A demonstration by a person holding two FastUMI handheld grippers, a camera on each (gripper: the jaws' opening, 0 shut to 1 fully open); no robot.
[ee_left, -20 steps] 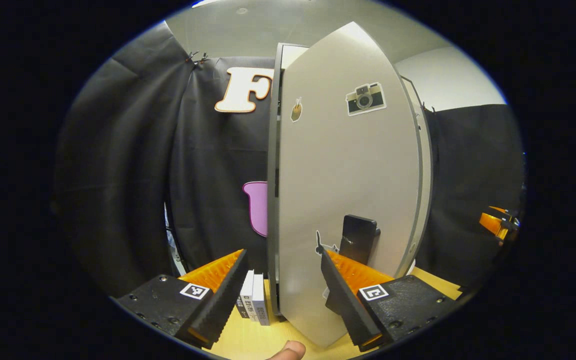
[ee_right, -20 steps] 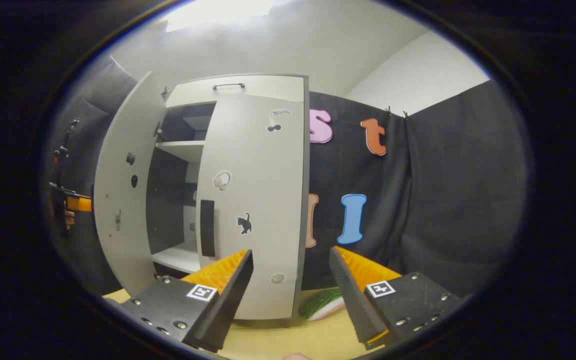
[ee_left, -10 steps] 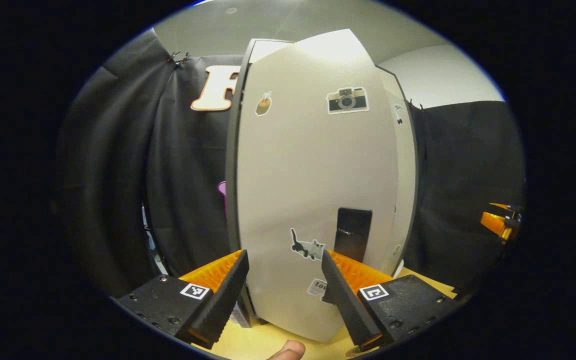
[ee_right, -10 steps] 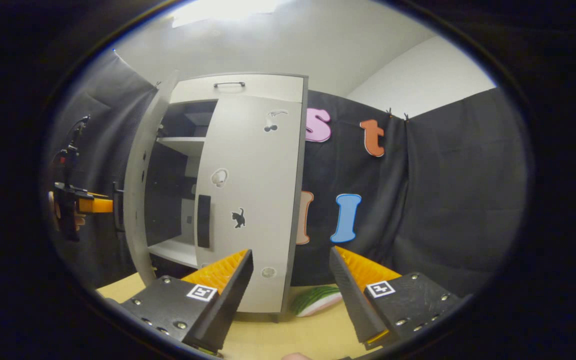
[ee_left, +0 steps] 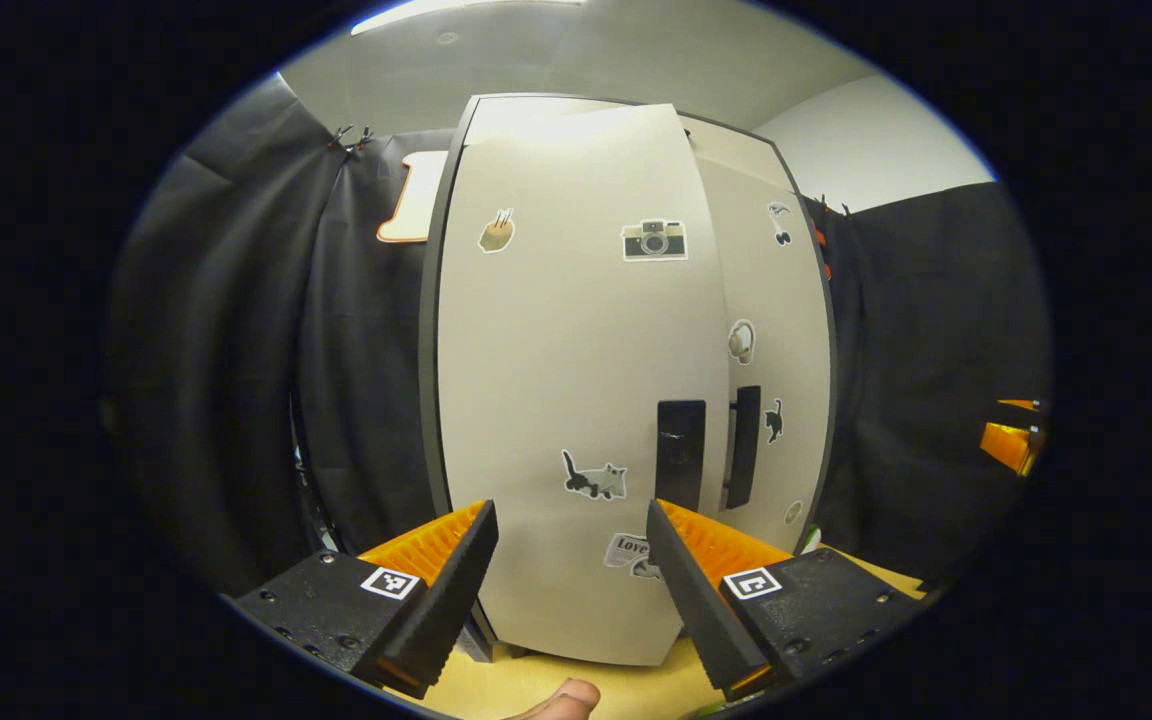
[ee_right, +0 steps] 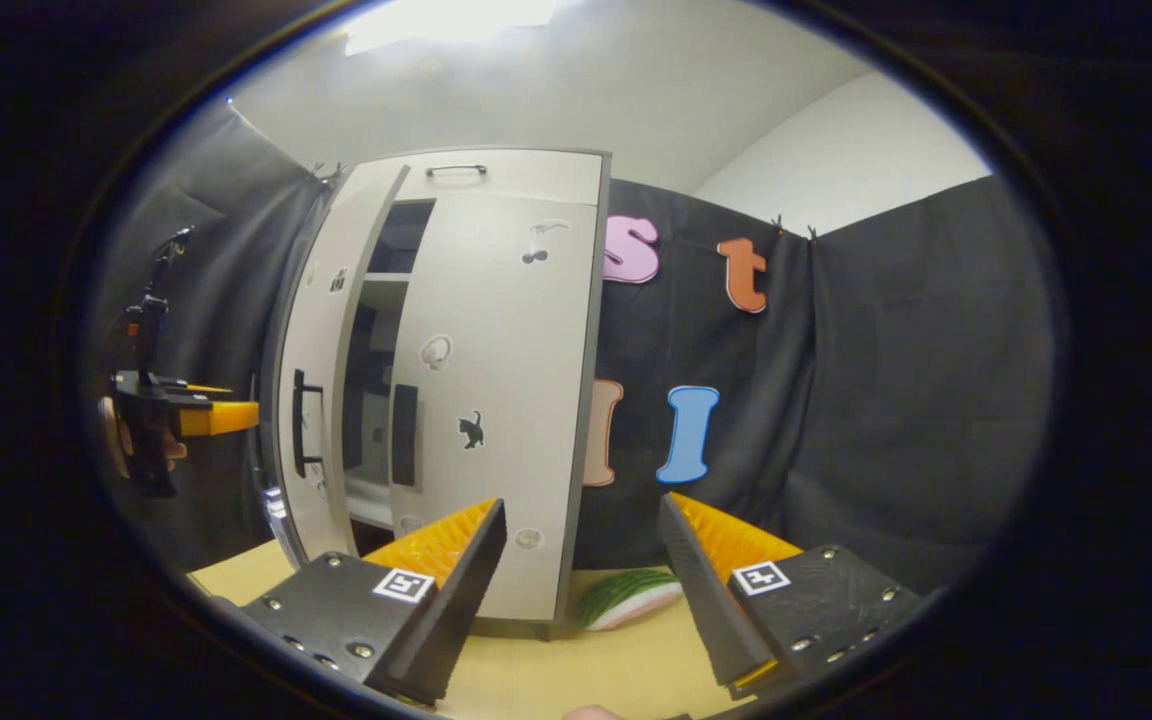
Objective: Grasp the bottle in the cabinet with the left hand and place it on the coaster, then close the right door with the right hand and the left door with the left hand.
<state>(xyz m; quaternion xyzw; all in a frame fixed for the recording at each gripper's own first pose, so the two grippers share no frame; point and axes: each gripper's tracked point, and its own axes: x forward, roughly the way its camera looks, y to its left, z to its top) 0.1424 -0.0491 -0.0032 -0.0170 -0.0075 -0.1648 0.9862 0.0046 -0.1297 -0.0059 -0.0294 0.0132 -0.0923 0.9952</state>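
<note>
Black cloth walls off the booth behind a pale cabinet on a tan table (ee_left: pixel 536 680). In the left gripper view, the left door (ee_left: pixel 561 400) has swung from edge-on a second ago to nearly flat against the cabinet front, its dark handle (ee_left: pixel 681 455) just beside the right door's handle (ee_left: pixel 742 447). The left gripper (ee_left: pixel 568 570) faces it with jaws spread, holding nothing. That leaves, I judge, only a last push.

In the right gripper view, the right door (ee_right: pixel 496 400) sits shut; a narrow gap remains beside the left door (ee_right: pixel 321 400). The right gripper (ee_right: pixel 581 575) hangs back, jaws spread and empty. A green-striped object (ee_right: pixel 626 597) lies right of the cabinet, clear of the swing. Bottle and coaster: I cannot tell where.
</note>
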